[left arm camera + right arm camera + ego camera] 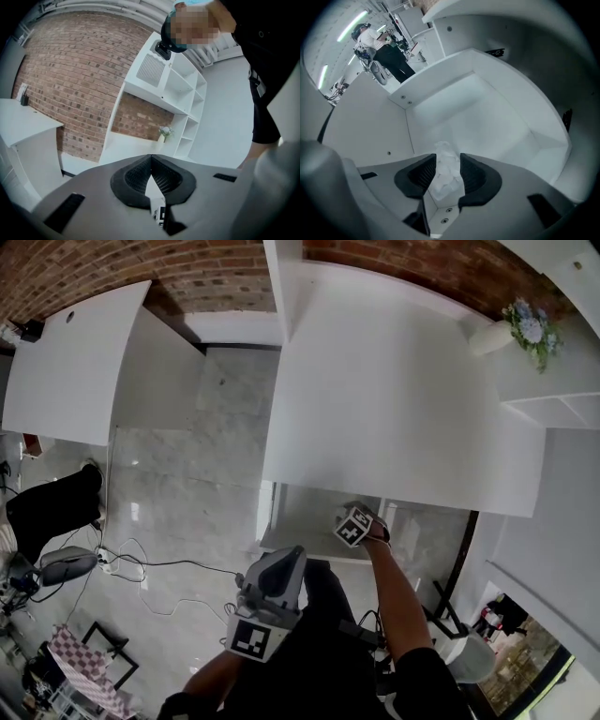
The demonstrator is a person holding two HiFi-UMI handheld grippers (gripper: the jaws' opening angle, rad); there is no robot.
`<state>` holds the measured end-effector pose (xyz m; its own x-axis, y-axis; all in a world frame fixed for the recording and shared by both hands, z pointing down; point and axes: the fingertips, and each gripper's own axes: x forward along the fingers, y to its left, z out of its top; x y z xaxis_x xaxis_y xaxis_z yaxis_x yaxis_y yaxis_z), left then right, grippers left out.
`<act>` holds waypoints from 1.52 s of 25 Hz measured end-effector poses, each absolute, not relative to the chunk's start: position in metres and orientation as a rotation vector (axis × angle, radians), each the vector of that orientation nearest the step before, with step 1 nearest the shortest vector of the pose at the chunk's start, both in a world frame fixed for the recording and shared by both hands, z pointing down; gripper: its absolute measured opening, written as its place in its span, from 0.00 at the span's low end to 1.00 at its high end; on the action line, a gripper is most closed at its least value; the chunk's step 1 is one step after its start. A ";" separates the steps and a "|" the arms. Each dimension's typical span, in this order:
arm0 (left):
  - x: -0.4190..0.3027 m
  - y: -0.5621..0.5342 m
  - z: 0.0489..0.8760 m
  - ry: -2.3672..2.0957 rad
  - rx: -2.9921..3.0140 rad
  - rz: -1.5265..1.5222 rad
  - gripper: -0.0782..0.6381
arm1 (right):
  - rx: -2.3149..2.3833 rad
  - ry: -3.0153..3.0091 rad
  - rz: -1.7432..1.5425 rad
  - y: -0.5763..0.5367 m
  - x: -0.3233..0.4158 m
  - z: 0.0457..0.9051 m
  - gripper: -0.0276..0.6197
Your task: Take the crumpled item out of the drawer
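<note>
Head view: right gripper (356,524) reaches under desk (394,399), left gripper (267,601) hangs back; left gripper view: jaws together, empty; right gripper view: jaws wide around crumpled item (446,171), lying in drawer (487,108), apparently ungripped, so grasp and lift-out remain.

Open white drawer (487,112), crumpled white item (446,164) on its floor, white desk top (403,399), flower vase (492,337) at its far corner.

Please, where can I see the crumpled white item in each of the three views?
Head view: not in it.
Left gripper view: not in it.
Right gripper view: low centre, crumpled item between the open right gripper jaws, inside the drawer.
Shared landmark: vase of flowers, in head and left gripper views only.
</note>
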<state>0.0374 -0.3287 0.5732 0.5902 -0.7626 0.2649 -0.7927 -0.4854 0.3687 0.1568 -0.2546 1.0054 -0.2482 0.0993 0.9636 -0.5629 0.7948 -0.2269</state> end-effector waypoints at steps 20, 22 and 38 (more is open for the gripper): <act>0.029 -0.320 0.590 -1.250 2.363 0.139 0.14 | 0.313 -1.574 0.625 -0.230 0.165 1.045 0.12; 0.028 -0.320 0.585 -1.254 2.369 0.122 0.14 | 0.326 -1.572 0.609 -0.230 0.166 1.042 0.09; 0.049 -0.246 0.486 -1.338 2.524 0.028 0.14 | 0.809 -1.865 0.475 -0.242 0.177 0.853 0.07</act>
<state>0.0490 -0.2455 0.4858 0.5697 -0.8083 0.1484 -0.8138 -0.5297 0.2390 0.1770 -0.2425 0.8529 -0.2695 -0.3192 0.9086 -0.7147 0.6986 0.0335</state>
